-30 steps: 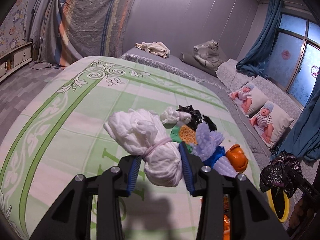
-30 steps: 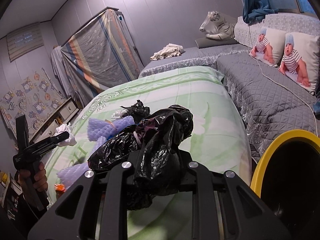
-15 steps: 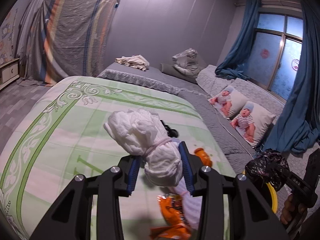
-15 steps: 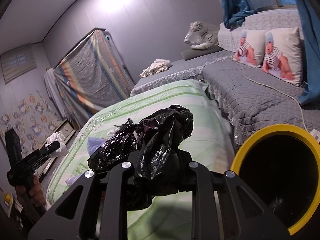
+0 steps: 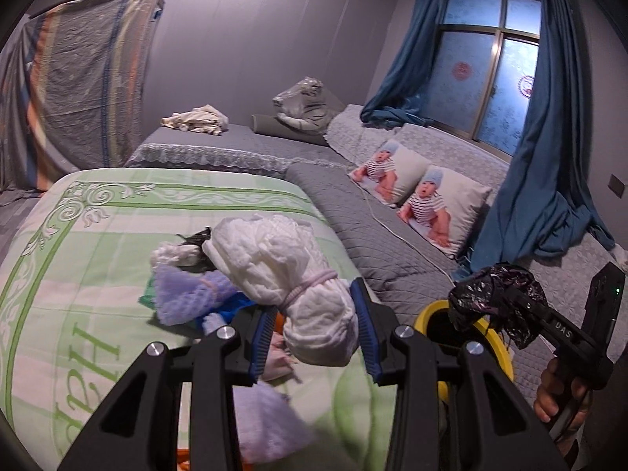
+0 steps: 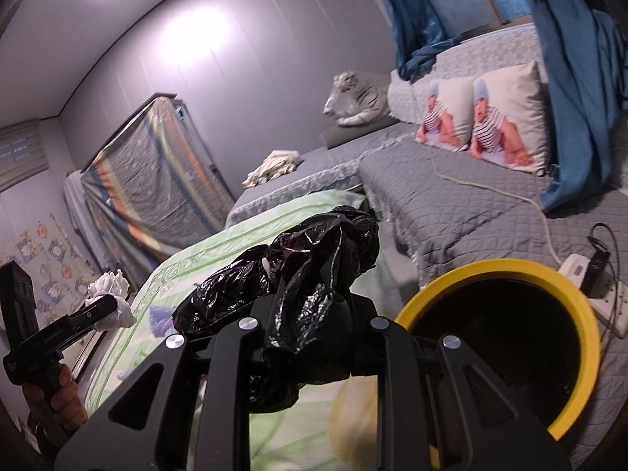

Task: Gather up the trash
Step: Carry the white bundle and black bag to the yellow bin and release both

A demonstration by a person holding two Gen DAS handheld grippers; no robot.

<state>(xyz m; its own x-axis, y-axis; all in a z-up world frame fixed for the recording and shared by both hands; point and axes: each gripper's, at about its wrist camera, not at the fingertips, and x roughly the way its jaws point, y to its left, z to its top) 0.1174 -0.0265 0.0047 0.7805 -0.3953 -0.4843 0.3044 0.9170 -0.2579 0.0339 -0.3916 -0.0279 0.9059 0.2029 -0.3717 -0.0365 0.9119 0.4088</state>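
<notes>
looking along the left gripper [image 5: 316, 333], its blue-padded jaws are clamped partway closed on a white crumpled bundle tied with a pale band [image 5: 290, 274], held above the green patterned bedspread [image 5: 78, 274] where purple and blue scraps [image 5: 184, 294] lie. from the right wrist, the right gripper [image 6: 310, 306] is fully closed on a crumpled black plastic bag [image 6: 298, 274], just beside the round yellow-rimmed bin [image 6: 581, 314]

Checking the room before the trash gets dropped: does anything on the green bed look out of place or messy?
Yes. A heap of litter lies on the green bed: purple foam, white tissue, a black scrap, blue and orange bits. It does not belong on bedding. The left claw holds a white bundle, the right claw a black bag, near the yellow bin.
</notes>
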